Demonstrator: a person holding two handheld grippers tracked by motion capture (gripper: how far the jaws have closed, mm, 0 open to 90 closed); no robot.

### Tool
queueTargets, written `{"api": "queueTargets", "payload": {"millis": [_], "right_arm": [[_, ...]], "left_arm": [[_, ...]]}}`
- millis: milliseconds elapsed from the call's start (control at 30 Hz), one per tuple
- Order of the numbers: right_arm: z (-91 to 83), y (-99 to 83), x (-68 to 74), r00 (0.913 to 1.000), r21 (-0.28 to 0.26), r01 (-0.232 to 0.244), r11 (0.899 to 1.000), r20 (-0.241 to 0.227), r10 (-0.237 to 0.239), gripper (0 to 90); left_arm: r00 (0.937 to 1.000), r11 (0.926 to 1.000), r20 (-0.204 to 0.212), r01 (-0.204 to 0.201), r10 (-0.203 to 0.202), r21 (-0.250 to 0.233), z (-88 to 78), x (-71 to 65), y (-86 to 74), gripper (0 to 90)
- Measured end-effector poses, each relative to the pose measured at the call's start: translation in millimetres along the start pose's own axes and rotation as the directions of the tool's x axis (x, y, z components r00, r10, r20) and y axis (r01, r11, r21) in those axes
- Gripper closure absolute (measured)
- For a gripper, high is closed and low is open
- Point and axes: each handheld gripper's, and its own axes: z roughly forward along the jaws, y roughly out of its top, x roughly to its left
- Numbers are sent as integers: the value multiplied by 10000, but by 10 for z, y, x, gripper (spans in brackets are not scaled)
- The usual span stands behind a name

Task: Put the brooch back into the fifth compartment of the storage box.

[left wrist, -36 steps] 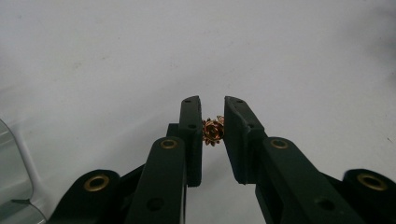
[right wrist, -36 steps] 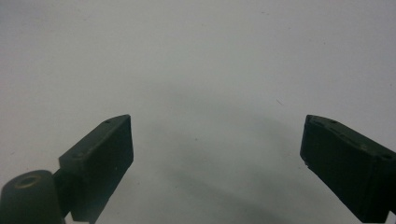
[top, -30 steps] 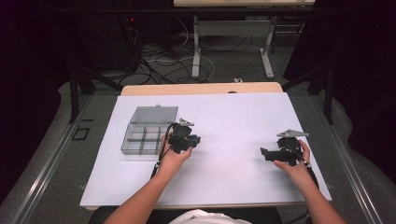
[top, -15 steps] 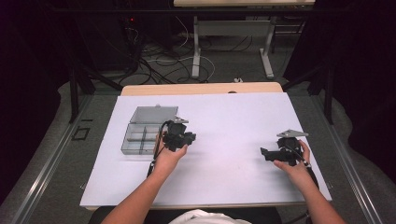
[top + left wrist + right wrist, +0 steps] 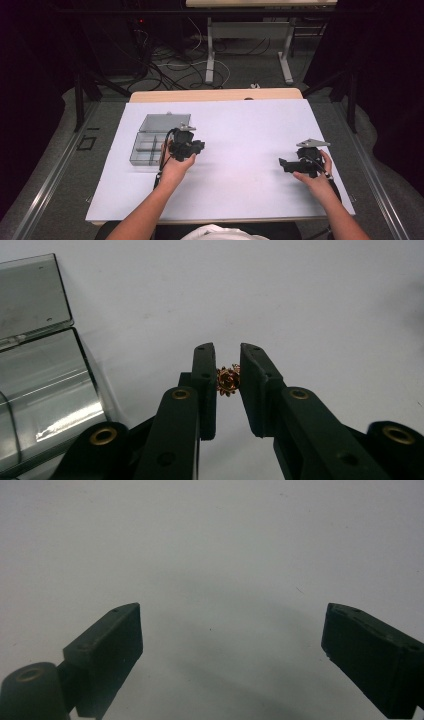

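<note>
The white desk (image 5: 250,130) carried a clear plastic compartment box (image 5: 150,149), just beside the left hand-held gripper (image 5: 196,148) on its outer side, with its lid (image 5: 164,121) folded open and lying flat beyond the tray. In the left gripper view the box (image 5: 47,390) sat to the left of the jaws, apart from them; its near wall was curved and glossy, and the lid (image 5: 31,297) lay further off. Dividers split the tray into several cells; what the cells held could not be made out. Nothing lay on the desk surface ahead of either pair of jaws. The left hand-held gripper (image 5: 229,371) was clenched on a small gold-coloured flower-shaped bead (image 5: 227,380), pinched between the two black pads near their tips and held above the desk. The left hand (image 5: 176,167) gripped the tool from below, forearm coming in from the near edge, jaws directed away from the box toward the desk's middle. The right hand-held gripper (image 5: 283,164) was well apart, near the far right of the desk, held by the right hand (image 5: 312,176) with jaws pointing toward the left one. In the right gripper view its jaws (image 5: 231,630) stood wide apart, released, with bare desk between them.
</note>
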Motion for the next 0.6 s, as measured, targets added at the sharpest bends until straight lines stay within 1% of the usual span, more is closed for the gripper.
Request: {"api": "queueTargets", "payload": {"millis": [67, 433, 500, 533, 600], "right_arm": [[1, 0, 1, 10000, 0, -3, 10000, -50, 3, 91], [-1, 0, 1, 10000, -7, -9, 10000, -1, 9, 94], [-1, 0, 2, 10000, -10, -16, 10000, -5, 16, 94], [0, 0, 2, 10000, -6, -19, 10000, -2, 19, 94], [0, 0, 2, 10000, -8, -26, 10000, -6, 26, 94]], "left_arm": [[10000, 10000, -34, -9, 9, 17, -19, 23, -3, 773], [9994, 9995, -207, 269, -271, -144, -125, 123, -41, 773], [9994, 9996, -266, 225, -229, -162, -151, 151, -49, 773], [9991, 9995, -290, 304, -307, -124, -168, 160, -55, 773], [9989, 9992, -333, 321, -329, -247, -189, 188, -65, 773]]}}
